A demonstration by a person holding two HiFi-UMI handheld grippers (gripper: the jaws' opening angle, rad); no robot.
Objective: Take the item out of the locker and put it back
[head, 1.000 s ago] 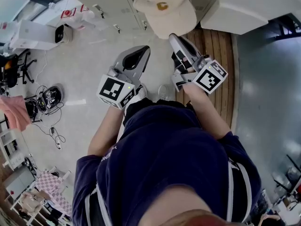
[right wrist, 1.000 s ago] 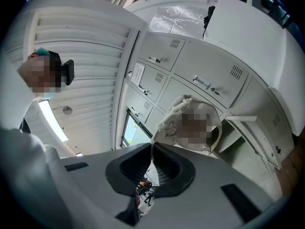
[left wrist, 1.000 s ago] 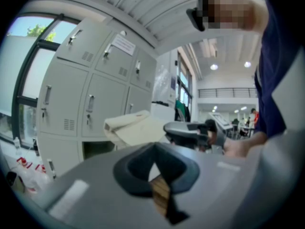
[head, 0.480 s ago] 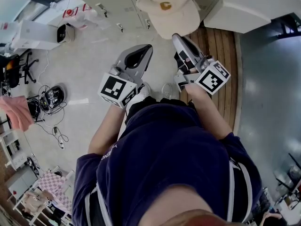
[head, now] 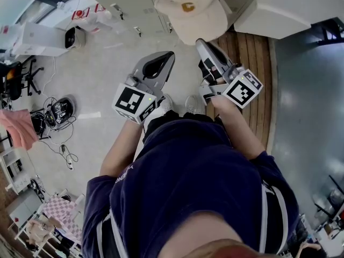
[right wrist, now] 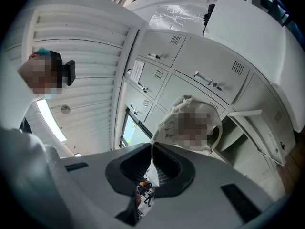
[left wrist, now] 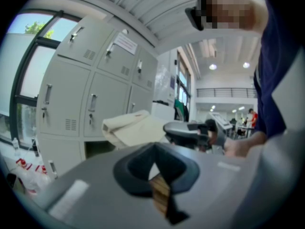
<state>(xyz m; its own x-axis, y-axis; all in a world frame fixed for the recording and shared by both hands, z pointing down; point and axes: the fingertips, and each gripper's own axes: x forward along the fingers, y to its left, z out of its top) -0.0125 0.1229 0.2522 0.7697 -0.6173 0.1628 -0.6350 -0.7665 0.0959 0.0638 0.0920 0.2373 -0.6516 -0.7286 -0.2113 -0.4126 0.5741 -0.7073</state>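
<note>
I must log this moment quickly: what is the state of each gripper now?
Left gripper: closed, holding nothing.
Right gripper: closed on the edge of the cap.

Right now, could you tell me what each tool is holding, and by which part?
The right tool pinches the cream cap by its fabric edge; the left tool is shut on nothing.

A cream baseball cap (head: 189, 15) with a small orange-brown emblem on its front hangs in the air, outside the locker. A thin edge of its fabric is pinched between the closed jaws of the right gripper (head: 200, 42). Just beyond the cap stands a pale grey locker bank (head: 129, 4). One low compartment (left wrist: 97, 149) is open and dark inside, its door (right wrist: 252, 128) swung outward.
</note>
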